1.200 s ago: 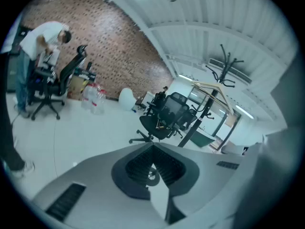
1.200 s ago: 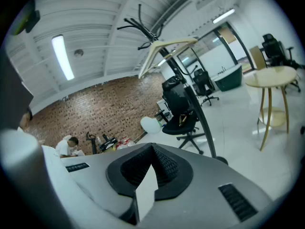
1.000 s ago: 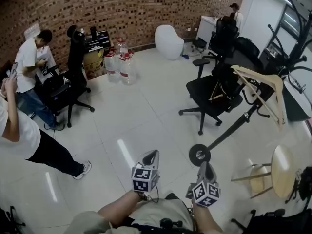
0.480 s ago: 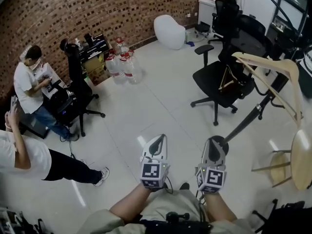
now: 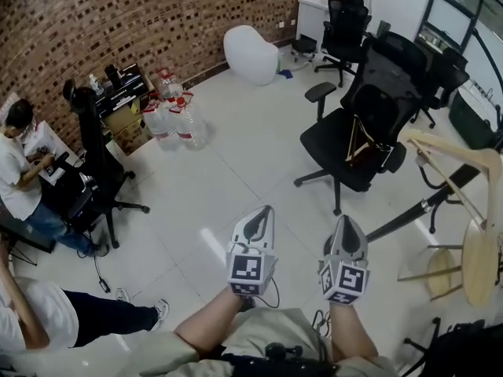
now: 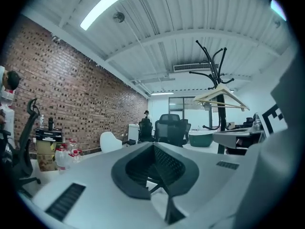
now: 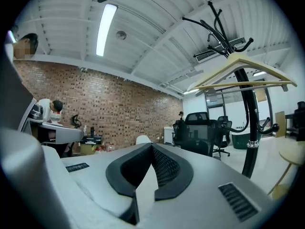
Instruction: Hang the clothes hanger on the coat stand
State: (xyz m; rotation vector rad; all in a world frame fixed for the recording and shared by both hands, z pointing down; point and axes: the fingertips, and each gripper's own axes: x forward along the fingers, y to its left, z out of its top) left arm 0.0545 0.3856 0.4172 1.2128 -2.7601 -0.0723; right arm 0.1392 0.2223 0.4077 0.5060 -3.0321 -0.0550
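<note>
A light wooden clothes hanger point(image 5: 454, 173) hangs on the black coat stand point(image 5: 416, 207) at the right of the head view, free of both grippers. It shows again as the hanger point(image 7: 242, 72) on the stand's pole point(image 7: 248, 128), and farther off as the hanger point(image 6: 220, 97) under the stand's hooks point(image 6: 212, 61). My left gripper point(image 5: 262, 213) and right gripper point(image 5: 346, 221) are side by side low in the head view, pointing forward. Both are shut with nothing between their jaws, left gripper point(image 6: 153, 146) and right gripper point(image 7: 152, 147) alike.
A black office chair point(image 5: 354, 136) stands between me and the stand. A round wooden stool point(image 5: 478, 262) is at the right edge. Water bottles point(image 5: 169, 120) and a white beanbag point(image 5: 250, 53) sit by the brick wall. People sit and stand at the left point(image 5: 20, 171).
The head view has swung, so the hanger and stand slid toward the right edge. Both grippers sit a little higher in the picture and stay shut and empty.
</note>
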